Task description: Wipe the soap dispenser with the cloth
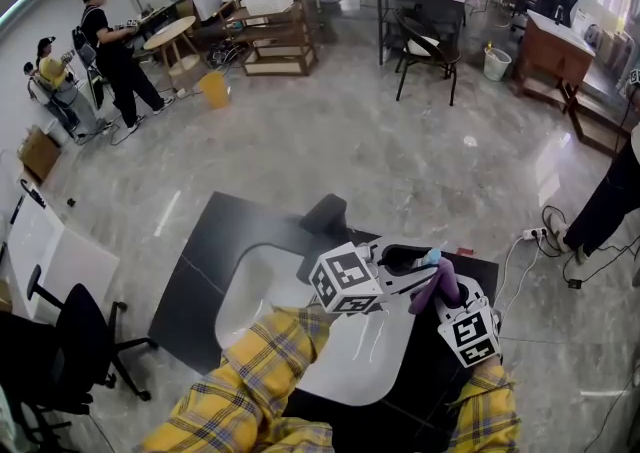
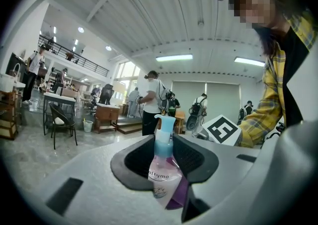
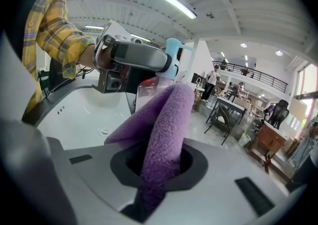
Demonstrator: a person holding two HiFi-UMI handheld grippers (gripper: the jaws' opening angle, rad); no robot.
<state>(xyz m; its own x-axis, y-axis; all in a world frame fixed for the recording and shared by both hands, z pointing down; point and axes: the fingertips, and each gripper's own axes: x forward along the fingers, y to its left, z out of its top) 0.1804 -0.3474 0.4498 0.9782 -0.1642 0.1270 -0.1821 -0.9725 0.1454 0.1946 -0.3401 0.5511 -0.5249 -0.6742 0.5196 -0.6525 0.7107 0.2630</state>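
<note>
Head view, steeply down: a person in yellow plaid sleeves (image 1: 262, 373) stands at a white sink basin (image 1: 252, 293) set in a black countertop (image 1: 196, 259). L gripper (image 2: 163, 162): jaws clamped on either side of the soap dispenser (image 2: 160, 173), a clear pinkish bottle w/ pale-blue pump head and printed label. The bottle is upright and off the counter, in the air by the basin's right rim. R gripper (image 3: 160, 162): jaws closed on a folded purple cloth (image 3: 166, 124) of fleecy texture. The cloth stands up out of the jaws, and its upper end lies against the dispenser's body. In the L gripper view the cloth shows as a purple patch touching the bottle's lower right side, w/ the R gripper's marker cube (image 2: 223, 129) just beyond. In the R gripper view the cloth covers most of the bottle, so only the pump head and part of the shoulder show above it. Bkgd: grey polished floor (image 1: 330, 161), tables, a black office chair (image 1: 62, 351) at lower left, several people (image 1: 115, 51) standing well apart from the sink.
</note>
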